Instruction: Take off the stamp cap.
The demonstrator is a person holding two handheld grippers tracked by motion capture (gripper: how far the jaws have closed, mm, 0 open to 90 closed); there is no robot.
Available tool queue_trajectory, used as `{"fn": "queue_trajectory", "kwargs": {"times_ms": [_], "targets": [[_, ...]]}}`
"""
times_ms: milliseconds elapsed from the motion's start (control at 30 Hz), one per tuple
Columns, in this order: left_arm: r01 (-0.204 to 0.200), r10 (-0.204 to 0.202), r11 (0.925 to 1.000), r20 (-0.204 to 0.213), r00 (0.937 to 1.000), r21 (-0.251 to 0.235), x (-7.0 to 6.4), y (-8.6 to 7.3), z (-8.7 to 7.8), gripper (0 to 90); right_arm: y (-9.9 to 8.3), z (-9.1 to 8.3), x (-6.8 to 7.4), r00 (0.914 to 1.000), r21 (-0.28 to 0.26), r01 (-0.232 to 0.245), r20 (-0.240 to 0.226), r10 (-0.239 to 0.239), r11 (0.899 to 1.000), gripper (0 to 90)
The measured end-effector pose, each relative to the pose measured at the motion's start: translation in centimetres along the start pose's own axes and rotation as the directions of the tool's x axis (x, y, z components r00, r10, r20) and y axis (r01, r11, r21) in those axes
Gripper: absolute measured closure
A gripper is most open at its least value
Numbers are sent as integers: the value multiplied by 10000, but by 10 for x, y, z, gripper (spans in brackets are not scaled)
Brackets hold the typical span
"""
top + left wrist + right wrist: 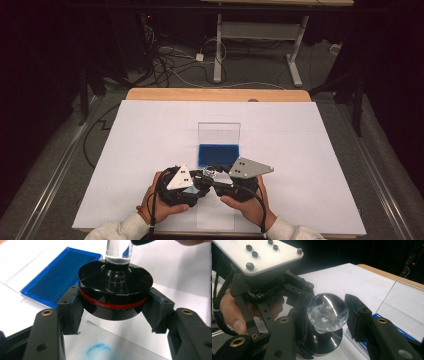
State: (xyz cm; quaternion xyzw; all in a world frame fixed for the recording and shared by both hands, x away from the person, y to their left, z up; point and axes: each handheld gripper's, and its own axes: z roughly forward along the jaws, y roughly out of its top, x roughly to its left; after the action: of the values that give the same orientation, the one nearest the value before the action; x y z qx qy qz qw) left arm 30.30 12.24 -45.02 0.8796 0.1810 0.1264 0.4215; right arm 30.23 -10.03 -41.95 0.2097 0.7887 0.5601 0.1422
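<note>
A round stamp [115,287] with a black base, a red band and a clear handle hangs just above the table. My left gripper [115,312] is shut on the black base, one pad at each side. My right gripper [327,313] grips the stamp's clear ball knob [327,312], with its pads against both sides. In the high view both grippers [207,176] meet at the table's front middle, just in front of the blue ink pad [218,155]. On the sheet under the stamp there is a faint blue smudge [97,351].
The ink pad's clear lid [219,134] stands open behind it. A thin clear sheet [215,217] lies at the front edge of the white table cover [310,165]. The left gripper's grey plate [262,255] sits close beside the knob.
</note>
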Motion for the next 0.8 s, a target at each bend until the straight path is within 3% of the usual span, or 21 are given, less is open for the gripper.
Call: {"fn": "queue_trajectory", "kwargs": {"times_ms": [33, 133, 300, 533, 633, 667, 700, 733, 767, 800], "targets": [[-114, 115, 9999, -198, 9997, 50, -1, 1, 0, 370, -1, 0, -1, 10000, -14, 6, -2, -6, 10000, 569], [-72, 72, 10000, 78, 9999, -31, 1, -1, -1, 369, 0, 0, -1, 10000, -28, -42, -72, 42, 10000, 569], [-254, 265, 9993, -403, 9988, 266, -3, 0, 1, 370, -2, 2, -1, 10000, 129, 37, -33, -37, 9999, 569], [-358, 391, 9971, -484, 9981, 672, 0, 2, 3, 369, -4, 4, -1, 9999, 186, 136, 45, -136, 9997, 568], [-69, 75, 9988, -119, 9999, 490, 4, 2, 3, 370, -5, 3, -2, 10000, 33, 20, 96, -21, 10000, 568], [475, -456, 9976, -373, 9983, 505, 8, 1, 2, 371, -5, 1, 0, 9996, -157, 214, 168, -211, 9996, 568], [1363, -1354, 9905, -474, 9897, 164, 21, -6, -2, 372, -3, -2, 4, 9971, -56, 684, 326, -681, 9976, 568], [2129, -2149, 9762, -492, 9754, -423, 34, -11, -12, 371, -1, -3, 5, 9969, 11, 782, 100, -782, 9969, 568], [2034, -2079, 9768, -673, 9758, -674, 39, -12, -23, 371, -1, -3, 5, 9969, 11, 782, 100, -782, 9969, 568], [1702, -1775, 9827, -1105, 9779, -729, 38, -9, -30, 371, 0, -6, 6, 9975, -218, 657, 261, -652, 9976, 569]]}}
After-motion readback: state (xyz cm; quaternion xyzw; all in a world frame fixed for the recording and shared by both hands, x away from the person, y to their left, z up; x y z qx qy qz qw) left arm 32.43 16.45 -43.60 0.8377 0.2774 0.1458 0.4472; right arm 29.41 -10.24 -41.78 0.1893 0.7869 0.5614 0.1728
